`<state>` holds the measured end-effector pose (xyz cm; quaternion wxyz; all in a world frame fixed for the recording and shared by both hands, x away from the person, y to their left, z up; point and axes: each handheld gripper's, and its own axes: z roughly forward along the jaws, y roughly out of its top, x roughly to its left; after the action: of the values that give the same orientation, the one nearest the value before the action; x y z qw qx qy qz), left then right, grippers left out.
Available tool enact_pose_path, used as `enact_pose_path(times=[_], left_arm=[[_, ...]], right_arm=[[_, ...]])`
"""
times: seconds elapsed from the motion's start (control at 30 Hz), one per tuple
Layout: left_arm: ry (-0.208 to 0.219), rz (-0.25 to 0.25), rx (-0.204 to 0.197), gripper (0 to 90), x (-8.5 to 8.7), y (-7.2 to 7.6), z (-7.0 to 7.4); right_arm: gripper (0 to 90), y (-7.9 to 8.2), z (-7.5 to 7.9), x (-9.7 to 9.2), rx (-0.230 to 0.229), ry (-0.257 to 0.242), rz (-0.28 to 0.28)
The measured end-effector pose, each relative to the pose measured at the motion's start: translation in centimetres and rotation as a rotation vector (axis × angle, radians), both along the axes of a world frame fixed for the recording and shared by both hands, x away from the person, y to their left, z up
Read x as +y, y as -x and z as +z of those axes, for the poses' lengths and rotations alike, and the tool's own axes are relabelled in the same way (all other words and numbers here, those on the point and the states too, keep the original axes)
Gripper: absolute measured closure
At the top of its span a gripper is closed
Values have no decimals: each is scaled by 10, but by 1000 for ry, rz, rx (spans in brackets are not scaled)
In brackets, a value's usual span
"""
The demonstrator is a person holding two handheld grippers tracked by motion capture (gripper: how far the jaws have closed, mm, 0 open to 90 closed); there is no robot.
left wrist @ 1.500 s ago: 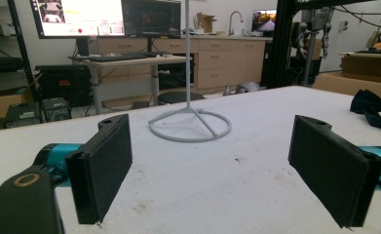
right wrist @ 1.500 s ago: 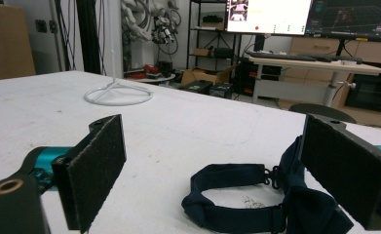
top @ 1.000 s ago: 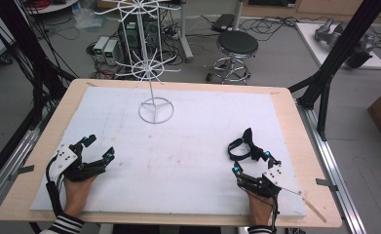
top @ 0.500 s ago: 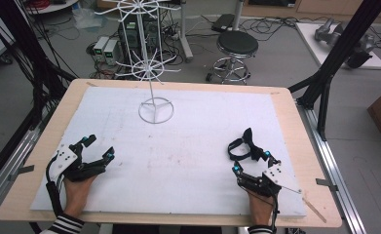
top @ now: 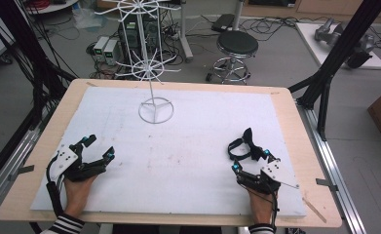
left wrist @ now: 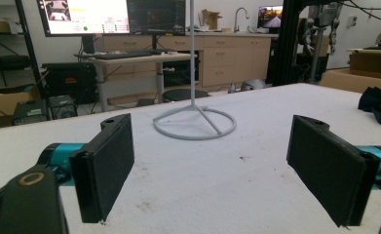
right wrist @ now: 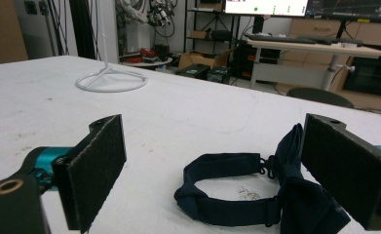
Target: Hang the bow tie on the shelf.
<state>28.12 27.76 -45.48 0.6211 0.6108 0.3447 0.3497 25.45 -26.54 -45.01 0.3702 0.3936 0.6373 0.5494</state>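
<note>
Count on the table (top: 285, 112): one white wire rack (top: 155, 73), standing ahead of both grippers; one dark bow tie (top: 242, 146), lying just ahead of the right gripper (top: 250, 161). Two grippers, left gripper (top: 98, 147) included. One stool (top: 237, 46) beyond the table.

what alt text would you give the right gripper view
A dark navy bow tie with its strap looped lies on the white table, just ahead of the open right gripper, whose two black jaws stand wide apart. Farther back stands a white wire stand, with desks and monitors beyond.
</note>
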Motion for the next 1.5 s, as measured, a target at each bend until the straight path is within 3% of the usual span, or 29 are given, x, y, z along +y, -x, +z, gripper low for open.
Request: enact_pose_path(times=[0.27, 0.37, 0.73, 0.9, 1.1, 1.3, 1.5], left_arm=[[3, 3, 2, 166, 0, 0, 0], [4, 4, 2, 163, 0, 0, 0], [9, 6, 0, 161, 1, 0, 0], [12, 9, -1, 161, 1, 0, 0], [13, 10, -2, 161, 1, 0, 0], [14, 10, -3, 161, 1, 0, 0], [17, 11, -7, 161, 1, 1, 0]], right_arm=[[89, -4, 17, -8, 21, 15, -16], [89, -7, 24, -14, 50, 33, -37], [89, -24, 44, -31, 226, 61, -1], [90, -30, 49, -35, 278, 84, 14], [120, -39, 52, -38, 366, 127, 37], [159, -46, 55, -41, 417, 179, 37], [162, -53, 52, -45, 497, 170, 44]])
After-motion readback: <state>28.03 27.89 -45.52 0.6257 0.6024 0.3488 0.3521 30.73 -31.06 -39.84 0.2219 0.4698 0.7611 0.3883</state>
